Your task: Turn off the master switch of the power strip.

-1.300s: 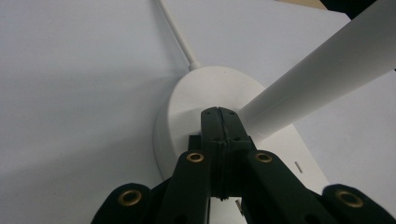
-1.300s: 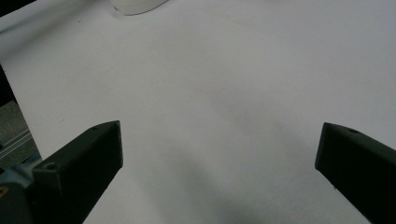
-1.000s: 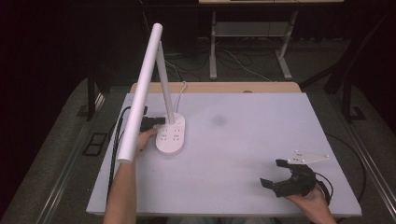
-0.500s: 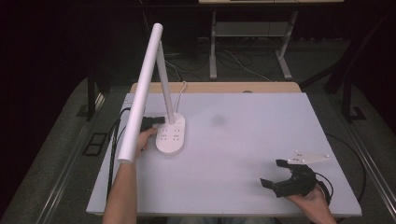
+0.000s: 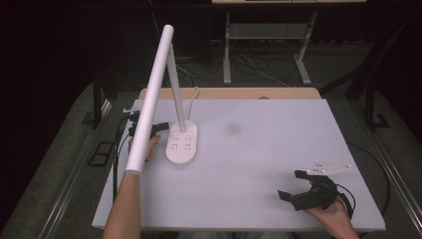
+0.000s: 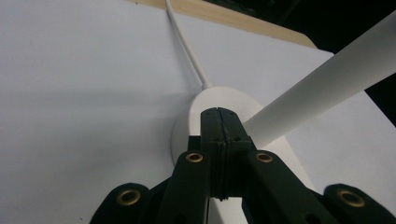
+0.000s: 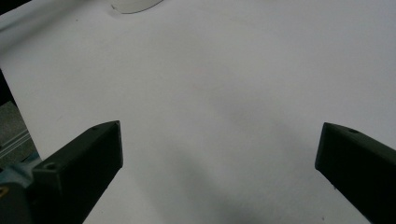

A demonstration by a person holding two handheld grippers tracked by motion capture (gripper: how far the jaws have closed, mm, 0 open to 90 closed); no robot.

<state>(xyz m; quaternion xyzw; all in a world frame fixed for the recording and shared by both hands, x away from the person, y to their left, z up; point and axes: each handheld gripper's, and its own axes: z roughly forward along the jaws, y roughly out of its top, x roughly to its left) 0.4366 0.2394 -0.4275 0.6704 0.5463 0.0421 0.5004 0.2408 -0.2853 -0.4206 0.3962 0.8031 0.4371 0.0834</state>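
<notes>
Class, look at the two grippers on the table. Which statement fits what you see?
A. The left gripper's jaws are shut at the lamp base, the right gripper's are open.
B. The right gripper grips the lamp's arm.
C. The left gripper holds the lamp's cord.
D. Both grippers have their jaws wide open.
A: the left gripper has its jaws pressed together at the lamp base, while the right gripper rests apart with jaws spread.

My left claw [image 6: 218, 116] is black with brass rivets; the lamp [image 5: 181, 144] is white, the table [image 5: 259, 164] pale grey.
</notes>
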